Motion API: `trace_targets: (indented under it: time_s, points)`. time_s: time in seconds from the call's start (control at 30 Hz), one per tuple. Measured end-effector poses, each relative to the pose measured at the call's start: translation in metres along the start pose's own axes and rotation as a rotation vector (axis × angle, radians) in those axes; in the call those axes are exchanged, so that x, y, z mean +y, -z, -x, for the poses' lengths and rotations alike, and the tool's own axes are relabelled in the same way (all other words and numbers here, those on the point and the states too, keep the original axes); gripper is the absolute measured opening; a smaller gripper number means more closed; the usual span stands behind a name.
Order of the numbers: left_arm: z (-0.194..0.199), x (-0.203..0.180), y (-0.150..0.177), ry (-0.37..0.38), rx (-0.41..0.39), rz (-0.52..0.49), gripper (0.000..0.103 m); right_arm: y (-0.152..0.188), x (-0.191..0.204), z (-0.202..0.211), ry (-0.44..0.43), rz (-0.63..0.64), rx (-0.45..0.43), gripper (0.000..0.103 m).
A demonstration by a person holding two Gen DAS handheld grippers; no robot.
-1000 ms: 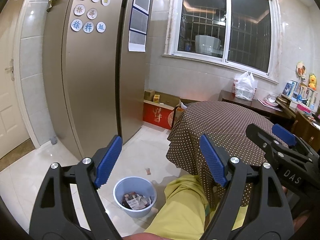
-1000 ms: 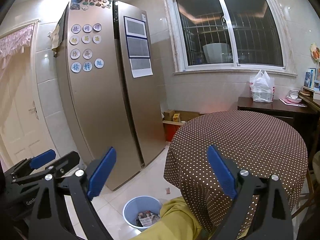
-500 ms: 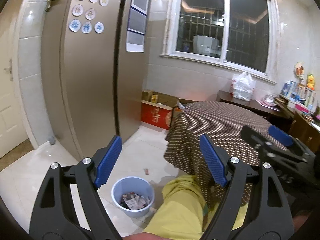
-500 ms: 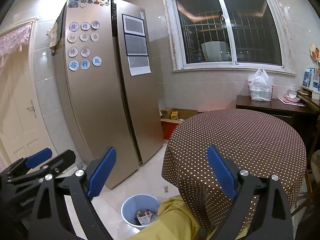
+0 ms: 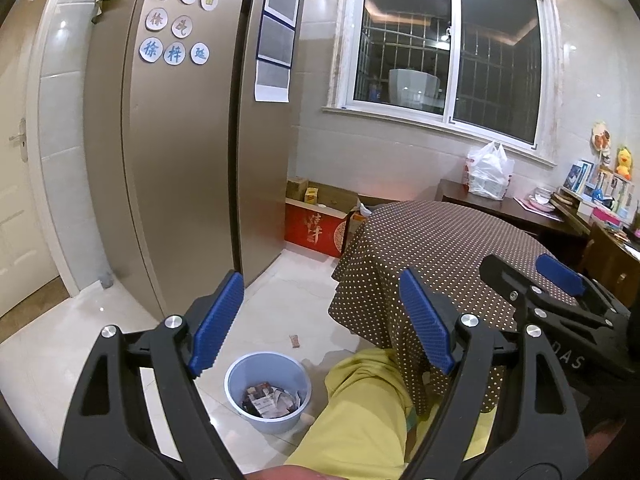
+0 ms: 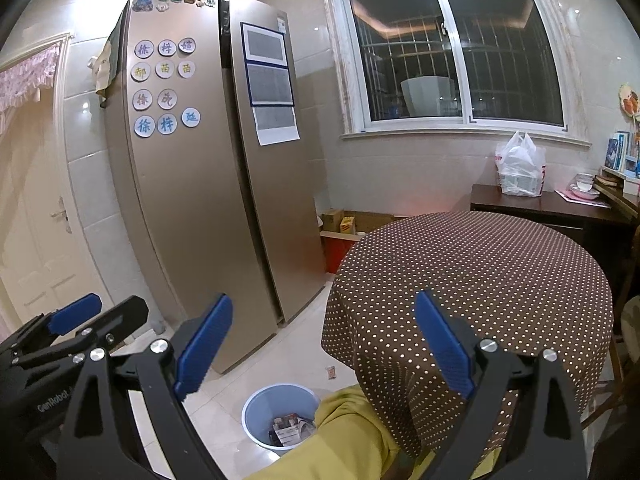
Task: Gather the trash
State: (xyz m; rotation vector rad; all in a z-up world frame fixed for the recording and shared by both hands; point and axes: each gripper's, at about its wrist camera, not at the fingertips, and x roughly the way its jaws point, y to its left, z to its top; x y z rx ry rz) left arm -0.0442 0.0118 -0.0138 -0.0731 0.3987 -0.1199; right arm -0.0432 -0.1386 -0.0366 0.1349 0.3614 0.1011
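Listing what lies before you, item by item.

Left gripper (image 5: 322, 322): your jaws stand wide apart, blue pads facing each other, nothing between them; held in the air above the floor. It also shows at the lower left of the right wrist view (image 6: 74, 320).

Right gripper (image 6: 324, 346): jaws likewise spread wide and empty, raised beside the table. Its near side appears at the right edge of the left wrist view (image 5: 556, 280).

Bin (image 5: 267, 390): pale blue, round, standing on the white tiled floor (image 5: 280, 304) just beside your knee in yellow trousers (image 5: 360, 408). Crumpled paper and wrappers (image 5: 268, 398) lie in its bottom.

Loose wrapper (image 5: 295, 341): small, flat on the tiles, a little beyond the bin toward the table, well clear of both grippers.

Round table (image 6: 472, 280): covered by a brown cloth with white dots hanging down over the edge; its top is bare.

Refrigerator (image 6: 192, 200): bronze, two doors, round magnets and printed sheets on it.

Side desk (image 6: 536, 200): dark wood under the window, bearing a white plastic bag (image 6: 520, 166).
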Motion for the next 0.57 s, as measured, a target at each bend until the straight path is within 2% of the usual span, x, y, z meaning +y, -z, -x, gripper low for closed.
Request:
trace_targets:
  time_s: [0.57]
  points:
    - [0.0001,-0.0023,-0.0016,0.007,-0.003,-0.010,0.079,-0.0003,-0.0049,0.0029,0.009,-0.007,-0.002,0.090]
